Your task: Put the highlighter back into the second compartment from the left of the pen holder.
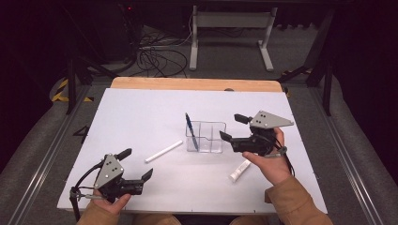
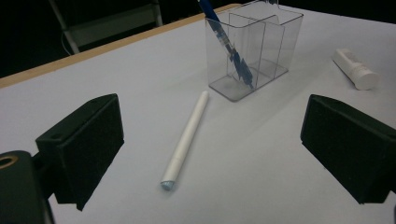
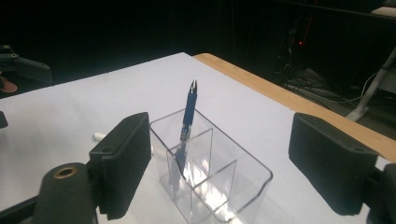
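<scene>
A clear plastic organizer (image 1: 206, 136) with several compartments stands mid-table, and a blue pen (image 1: 190, 129) leans upright in its left end. A white pen (image 1: 163, 151) lies flat to its left, a white tube (image 1: 240, 170) to its front right. My right gripper (image 1: 233, 127) hovers just right of the organizer, open and holding nothing; its view looks over the organizer (image 3: 233, 186) and blue pen (image 3: 188, 112). My left gripper (image 1: 136, 164) rests near the front left, open and empty, facing the white pen (image 2: 186, 140), the organizer (image 2: 261, 42) and the tube (image 2: 355, 69).
A white sheet (image 1: 141, 112) covers the table, with a wooden edge (image 1: 197, 83) at the far side. Beyond it are a white table frame (image 1: 230, 33) and cables (image 1: 159, 58) on the dark floor.
</scene>
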Action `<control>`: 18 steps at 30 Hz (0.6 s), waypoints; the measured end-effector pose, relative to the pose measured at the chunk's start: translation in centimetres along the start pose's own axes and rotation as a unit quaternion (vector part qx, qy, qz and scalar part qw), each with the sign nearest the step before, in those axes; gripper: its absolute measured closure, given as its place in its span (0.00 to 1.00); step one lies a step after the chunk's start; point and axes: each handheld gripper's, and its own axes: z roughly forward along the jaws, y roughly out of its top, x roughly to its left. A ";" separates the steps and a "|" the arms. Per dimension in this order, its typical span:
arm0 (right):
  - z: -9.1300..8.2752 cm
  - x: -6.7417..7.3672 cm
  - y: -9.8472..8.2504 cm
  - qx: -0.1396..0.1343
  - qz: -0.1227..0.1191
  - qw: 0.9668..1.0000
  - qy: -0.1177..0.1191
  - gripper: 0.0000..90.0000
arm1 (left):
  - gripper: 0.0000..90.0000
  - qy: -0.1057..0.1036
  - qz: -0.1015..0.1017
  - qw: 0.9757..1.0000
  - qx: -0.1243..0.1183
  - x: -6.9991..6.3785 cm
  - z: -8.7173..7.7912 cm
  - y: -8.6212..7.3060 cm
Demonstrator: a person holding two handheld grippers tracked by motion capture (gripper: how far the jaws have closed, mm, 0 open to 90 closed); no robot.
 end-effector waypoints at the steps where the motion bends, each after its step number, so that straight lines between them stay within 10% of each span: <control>1: -0.1 0.0 -0.3 -0.002 0.000 1.000 0.000 0.24 | 0.07 0.001 0.001 1.000 0.000 0.0 0.0 0.0; 18: -2.6 -1.1 -5.6 0.040 0.034 0.999 -0.007 0.22 | 0.07 0.001 0.002 1.000 0.009 0.1 0.0 0.4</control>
